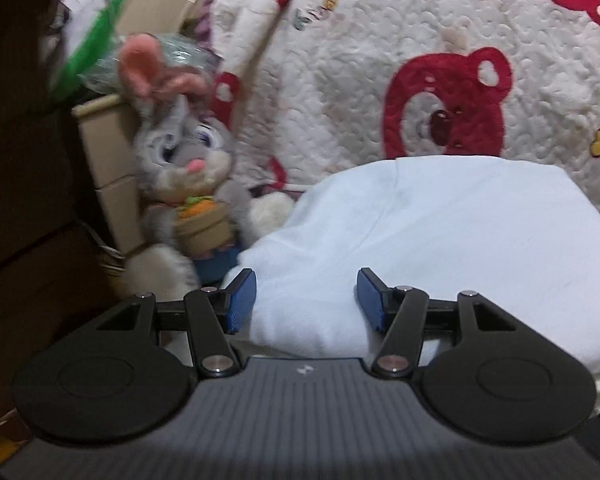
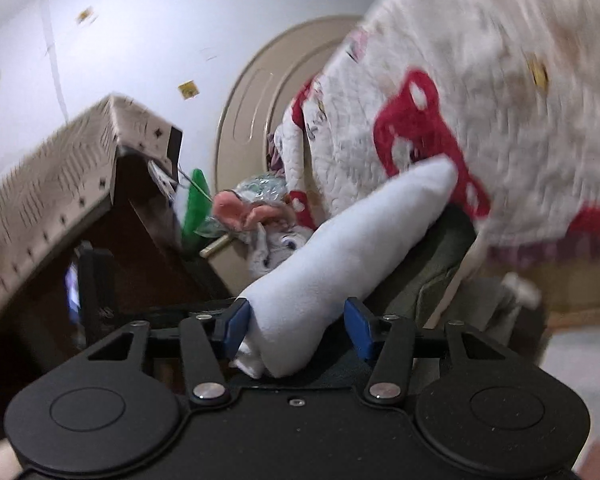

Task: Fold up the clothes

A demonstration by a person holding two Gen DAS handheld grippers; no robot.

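Straddling a folded white garment [image 1: 440, 248], the left gripper [image 1: 306, 296] has its blue pads [image 1: 242, 300] spread wide, with cloth bulging up between them; the pads flank the bundle's near edge but do not visibly squeeze it. The right gripper [image 2: 298, 326] is likewise spread, its pads to either side of one thick, rolled end of the same garment [image 2: 340, 248], which runs away from the camera towards a quilt [image 2: 500, 100]. The right view is tilted and smeared, so that hand looks to be in motion.

In the left view the garment sits as a plump folded stack against the quilt [image 1: 380, 80] with its red bear print; what carries it is hidden beneath it, so I cannot name the surface. A plush rabbit [image 1: 188, 168] sits just beside the garment's left edge, against a cardboard box [image 1: 104, 152].

Judging by the bundle's shape, folding seems nearly done. The risks lie in the grip: with both jaws apart, any lift now would let the thick roll sag and spring open, undoing the folds. Closing on so fat a wad could catch only the outer layers, so the inner ones slide out. A sideways sweep on the left could knock the rabbit over.
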